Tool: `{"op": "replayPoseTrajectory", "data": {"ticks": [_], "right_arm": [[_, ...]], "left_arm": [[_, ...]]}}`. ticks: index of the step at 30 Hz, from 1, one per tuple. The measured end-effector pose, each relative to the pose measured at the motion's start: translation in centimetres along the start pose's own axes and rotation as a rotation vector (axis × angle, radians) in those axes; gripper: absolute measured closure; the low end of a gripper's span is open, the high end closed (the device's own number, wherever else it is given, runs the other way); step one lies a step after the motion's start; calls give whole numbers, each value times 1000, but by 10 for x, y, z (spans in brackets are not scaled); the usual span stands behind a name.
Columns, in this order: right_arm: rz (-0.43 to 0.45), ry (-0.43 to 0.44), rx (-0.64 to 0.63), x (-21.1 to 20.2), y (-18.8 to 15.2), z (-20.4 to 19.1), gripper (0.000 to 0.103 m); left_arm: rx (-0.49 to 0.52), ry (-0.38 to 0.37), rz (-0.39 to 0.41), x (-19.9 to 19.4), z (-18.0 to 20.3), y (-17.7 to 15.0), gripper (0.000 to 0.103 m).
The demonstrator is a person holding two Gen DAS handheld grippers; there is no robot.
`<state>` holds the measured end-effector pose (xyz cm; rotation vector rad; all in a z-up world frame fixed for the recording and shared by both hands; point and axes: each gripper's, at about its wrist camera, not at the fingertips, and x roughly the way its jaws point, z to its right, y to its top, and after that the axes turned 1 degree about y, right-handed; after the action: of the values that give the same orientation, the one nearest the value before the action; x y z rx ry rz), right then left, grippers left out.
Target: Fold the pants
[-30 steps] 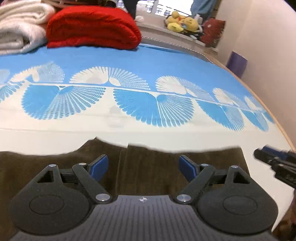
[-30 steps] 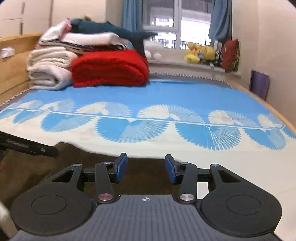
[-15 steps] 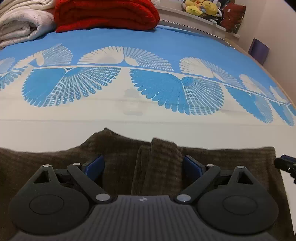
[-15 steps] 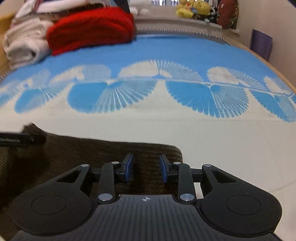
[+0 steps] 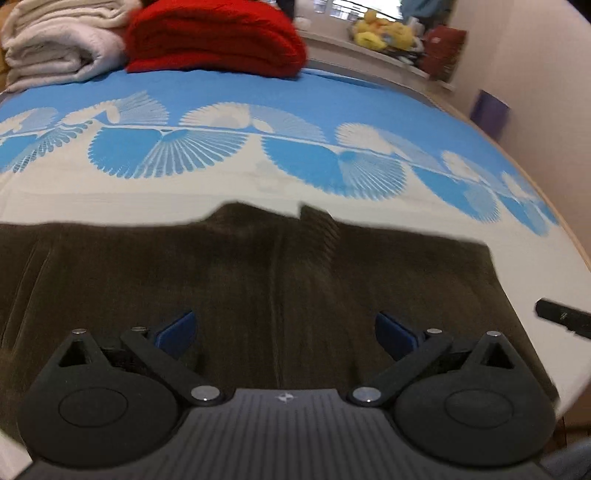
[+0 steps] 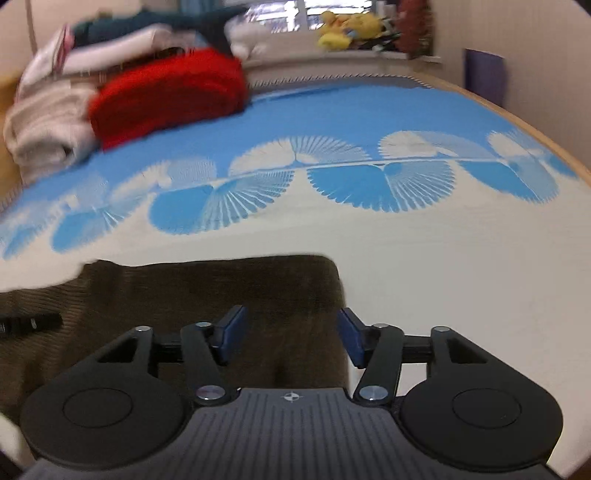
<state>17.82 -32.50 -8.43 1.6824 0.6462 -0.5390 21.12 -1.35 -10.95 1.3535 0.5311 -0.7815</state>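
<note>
Pants (image 5: 258, 280), dark brown ribbed cloth like corduroy, lie flat on the bedsheet (image 5: 295, 110), near edge of the bed, running left to right across both views. Far edge shows a small raised flap near the middle in the left view; right view shows a squared end (image 6: 325, 273) of the cloth, waist or hem, can't tell which.

Left gripper (image 5: 284, 332): spread wide, low over the cloth, nothing between the pads. Right gripper (image 6: 291, 336): also spread, straddling the right-hand edge of the pants, one pad over cloth, the other over bare sheet. No pinch on either. Tip of the other tool pokes into each view from the side.

Handling, my read: soft, limp, moderate weight for a garment. Ribbed pile should give decent friction, so slip from the pads is unlikely, but thick cloth means a pinch may catch only the top layer. It will sag between two hold points and drag on the sheet.

Where to grab: at edges and corners, not mid-panel. Right takes the squared corner, left takes the matching far edge, pinch through all layers, lift together to keep the fold line straight.

Background: red blanket (image 5: 218, 37), white blankets (image 5: 59, 44), plush toys (image 6: 347, 26) on the sill, all well clear.
</note>
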Motion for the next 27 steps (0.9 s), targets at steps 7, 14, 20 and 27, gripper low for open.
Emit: {"op": "replayPoseTrajectory", "data": {"ticks": [7, 14, 20, 27], "right_arm": [[-115, -118, -249, -19, -86, -33, 43], [-25, -121, -52, -40, -83, -15, 28], [-6, -29, 474, -48, -95, 43, 15], [-75, 59, 731, -27, -112, 65, 14]], "left_arm": [[125, 46, -27, 13, 5, -74, 0], [33, 34, 1, -36, -13, -66, 0], [-60, 72, 64, -83, -63, -59, 0], [-228, 166, 95, -103, -137, -59, 0]]}}
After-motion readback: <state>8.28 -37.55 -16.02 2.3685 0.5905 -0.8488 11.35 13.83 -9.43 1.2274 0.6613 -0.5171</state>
